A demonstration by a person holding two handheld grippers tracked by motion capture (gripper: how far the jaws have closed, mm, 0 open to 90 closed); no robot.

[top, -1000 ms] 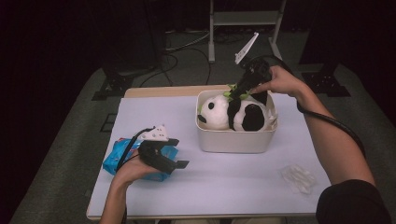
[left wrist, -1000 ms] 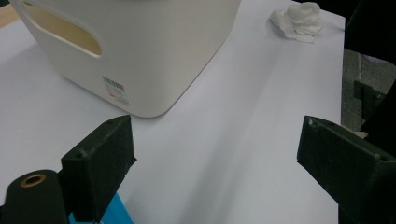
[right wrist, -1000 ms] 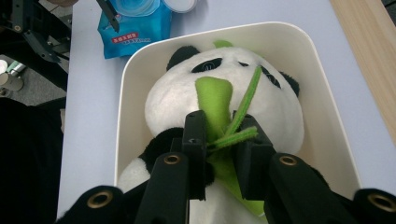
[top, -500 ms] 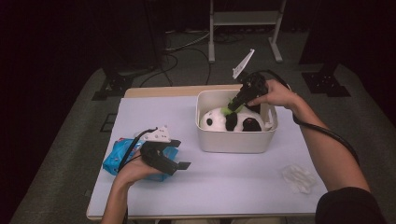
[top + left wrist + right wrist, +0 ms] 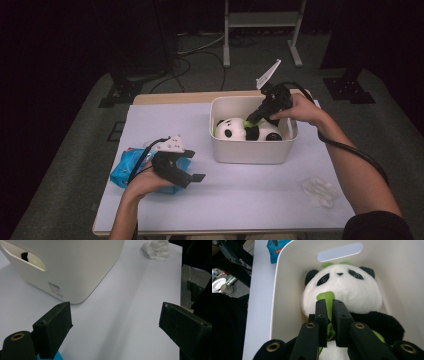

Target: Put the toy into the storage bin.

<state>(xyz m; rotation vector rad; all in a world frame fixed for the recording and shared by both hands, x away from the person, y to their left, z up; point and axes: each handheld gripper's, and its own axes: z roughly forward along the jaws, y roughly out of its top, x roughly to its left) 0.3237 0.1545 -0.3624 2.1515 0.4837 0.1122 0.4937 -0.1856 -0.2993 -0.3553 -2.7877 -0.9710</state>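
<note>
We see the right gripper pinched nearly closed on the green leaf of the panda lying inside the white bin, walls close around. The left gripper, jaws wide and empty, rests over bare table.

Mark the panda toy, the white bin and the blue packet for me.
panda toy (image 5: 342, 287), right gripper view, on its white face.
white bin (image 5: 250, 151), high view, on its near outer wall.
blue packet (image 5: 125, 167), high view, on its bare left part beside the hand.
</note>
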